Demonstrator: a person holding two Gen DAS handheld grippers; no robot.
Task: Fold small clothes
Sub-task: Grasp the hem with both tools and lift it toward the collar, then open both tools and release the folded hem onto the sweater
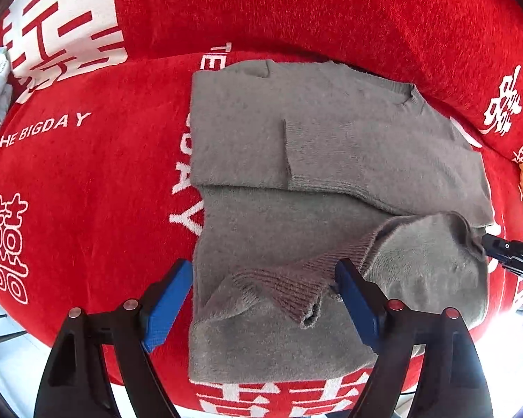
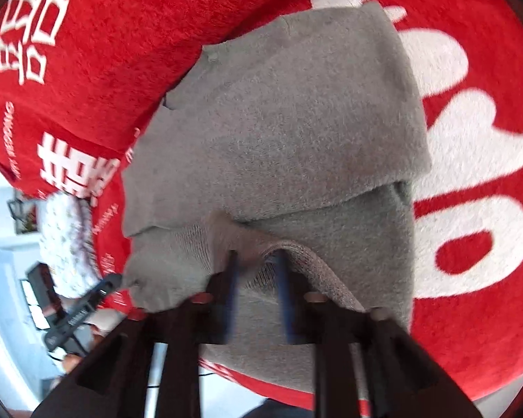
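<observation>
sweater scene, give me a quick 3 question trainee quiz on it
1. True or false: the left gripper stands with its jaws wide apart.
2. What colour is the sweater? A grey, B blue, C white.
3. What lies under the sweater?

Key:
1. True; its blue pads press on nothing.
2. A.
3. A red cover with white print.
</observation>
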